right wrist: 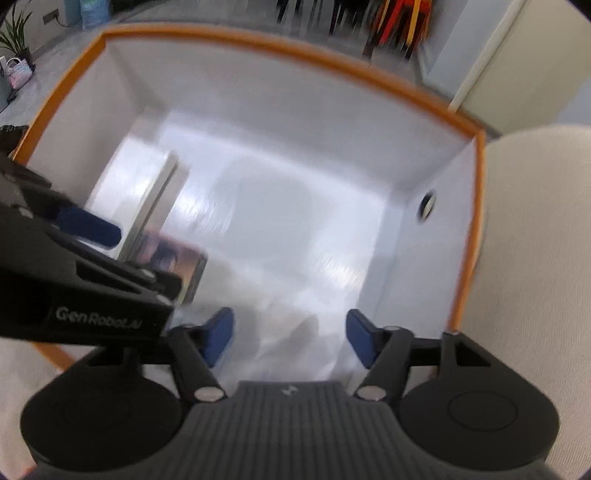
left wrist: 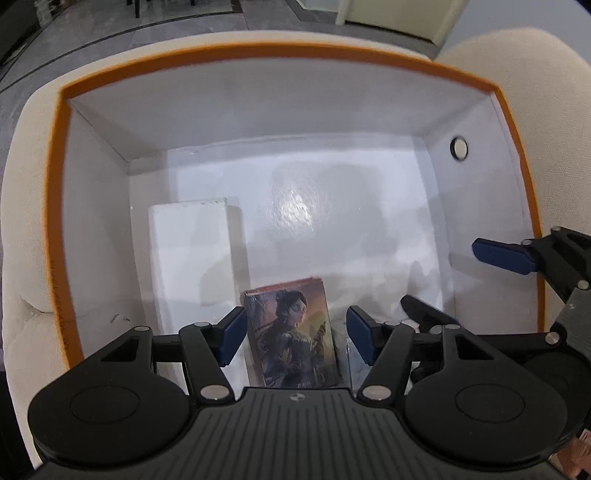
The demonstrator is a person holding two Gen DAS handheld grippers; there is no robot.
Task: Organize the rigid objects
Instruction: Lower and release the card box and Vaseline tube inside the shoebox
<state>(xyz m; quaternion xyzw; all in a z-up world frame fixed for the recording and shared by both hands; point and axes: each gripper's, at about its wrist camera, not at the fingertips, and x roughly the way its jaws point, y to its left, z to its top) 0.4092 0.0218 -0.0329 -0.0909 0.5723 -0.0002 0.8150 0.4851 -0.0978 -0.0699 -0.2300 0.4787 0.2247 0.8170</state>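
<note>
A white storage box with an orange rim (left wrist: 258, 50) sits on a cream cushion. Inside it, a long white box (left wrist: 190, 251) lies along the left wall. An illustrated card box (left wrist: 291, 339) stands upright on the floor between the pads of my left gripper (left wrist: 295, 338), which is open with a thin gap on the right side. My right gripper (right wrist: 290, 338) hovers open over the box's near right floor, with only a blurred whitish patch below it. In the left wrist view the right gripper (left wrist: 461, 284) reaches in from the right. The card box (right wrist: 177, 264) shows blurred beside the left gripper's pad (right wrist: 88, 225).
The right wall of the storage box has a round hole (left wrist: 459, 148). The cream cushion (left wrist: 546, 110) surrounds the box on both sides. Grey floor (left wrist: 92, 33) lies beyond, with a potted plant (right wrist: 16, 29) far left.
</note>
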